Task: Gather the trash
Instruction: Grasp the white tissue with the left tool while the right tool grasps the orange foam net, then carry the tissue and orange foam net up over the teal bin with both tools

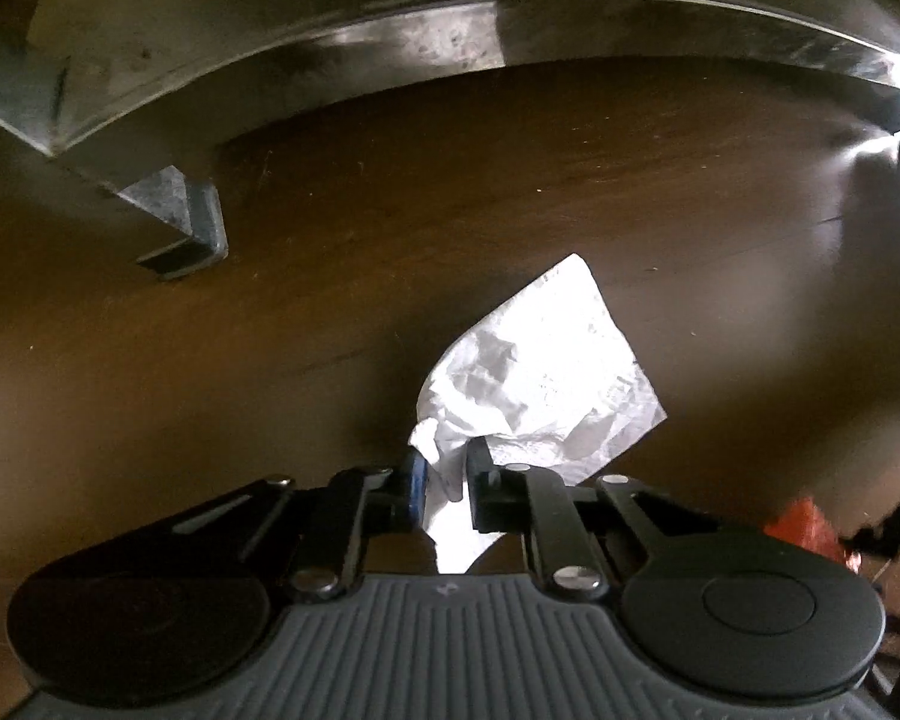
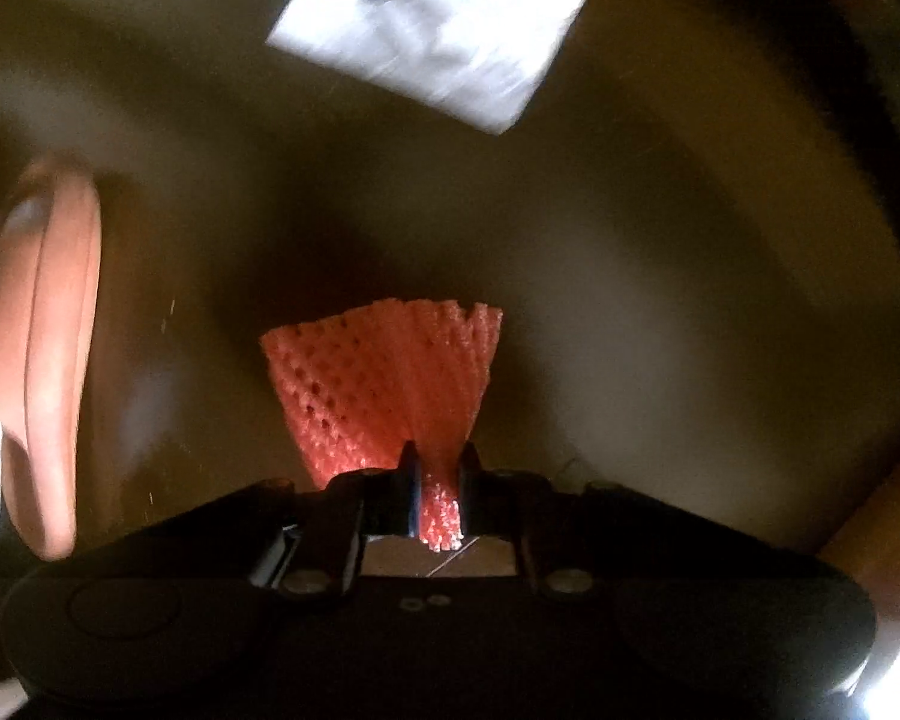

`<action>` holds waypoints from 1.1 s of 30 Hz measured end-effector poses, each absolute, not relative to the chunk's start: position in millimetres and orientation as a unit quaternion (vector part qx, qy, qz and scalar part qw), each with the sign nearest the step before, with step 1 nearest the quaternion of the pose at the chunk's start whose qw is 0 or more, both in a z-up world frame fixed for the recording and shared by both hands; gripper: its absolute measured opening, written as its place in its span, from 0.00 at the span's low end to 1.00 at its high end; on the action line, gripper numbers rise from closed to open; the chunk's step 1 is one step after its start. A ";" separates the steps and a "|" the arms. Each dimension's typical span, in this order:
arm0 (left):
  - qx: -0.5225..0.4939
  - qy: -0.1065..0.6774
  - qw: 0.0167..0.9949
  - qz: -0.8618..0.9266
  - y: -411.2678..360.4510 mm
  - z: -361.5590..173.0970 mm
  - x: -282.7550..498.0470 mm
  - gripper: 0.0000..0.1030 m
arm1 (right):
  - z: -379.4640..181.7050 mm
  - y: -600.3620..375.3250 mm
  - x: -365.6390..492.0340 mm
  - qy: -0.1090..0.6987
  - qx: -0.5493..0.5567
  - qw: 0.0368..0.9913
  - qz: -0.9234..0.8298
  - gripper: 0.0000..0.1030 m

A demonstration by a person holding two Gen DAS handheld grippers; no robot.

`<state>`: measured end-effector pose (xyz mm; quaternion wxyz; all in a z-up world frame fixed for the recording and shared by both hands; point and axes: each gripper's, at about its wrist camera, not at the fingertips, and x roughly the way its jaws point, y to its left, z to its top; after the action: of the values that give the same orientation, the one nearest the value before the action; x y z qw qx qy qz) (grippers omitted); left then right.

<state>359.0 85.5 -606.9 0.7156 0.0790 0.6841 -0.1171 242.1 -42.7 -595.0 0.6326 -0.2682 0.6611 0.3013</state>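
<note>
Both hand-held grippers are carrying trash. At the lower centre of the left wrist view, the left gripper [image 1: 447, 474] is pinching a crumpled white paper [image 1: 546, 372] over the brown wooden surface [image 1: 150, 360], below a metal frame [image 1: 390, 42] across the top. Lower centre in the right wrist view, the right gripper [image 2: 439, 480] is clamping a pink foam net [image 2: 384, 384]. Pickup is looking done; no bin is showing, so the next move is likely calling for finding one and releasing over it.

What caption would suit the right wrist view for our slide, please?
Right gripper holding a pink foam net, jaws closed on it.
</note>
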 end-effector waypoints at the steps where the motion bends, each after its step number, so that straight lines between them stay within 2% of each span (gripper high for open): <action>1: 0.077 0.684 0.716 -0.117 85.8 -603.9 357.8 0.12 | -589.8 -42.8 247.3 0.660 -0.263 0.640 0.292 0.09; 6: 0.074 0.674 0.726 -0.114 87.9 -578.5 353.6 0.11 | -556.2 -48.8 267.0 0.649 -0.238 0.675 0.258 0.09; 12: 0.071 0.646 0.751 -0.115 95.7 -518.2 348.7 0.11 | -491.8 -53.9 277.9 0.622 -0.208 0.719 0.230 0.09; 23: 0.102 0.549 0.818 -0.140 107.3 -368.6 314.5 0.11 | -353.5 -70.0 264.9 0.545 -0.156 0.796 0.214 0.09; 33: 0.100 0.427 0.890 -0.123 110.7 -212.3 283.4 0.11 | -213.2 -86.5 244.1 0.428 -0.127 0.868 0.217 0.09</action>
<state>283.4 110.7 -212.3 0.8905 0.1001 0.4266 -0.1228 244.1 -86.5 -213.2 0.8679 -0.1269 0.4283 0.2173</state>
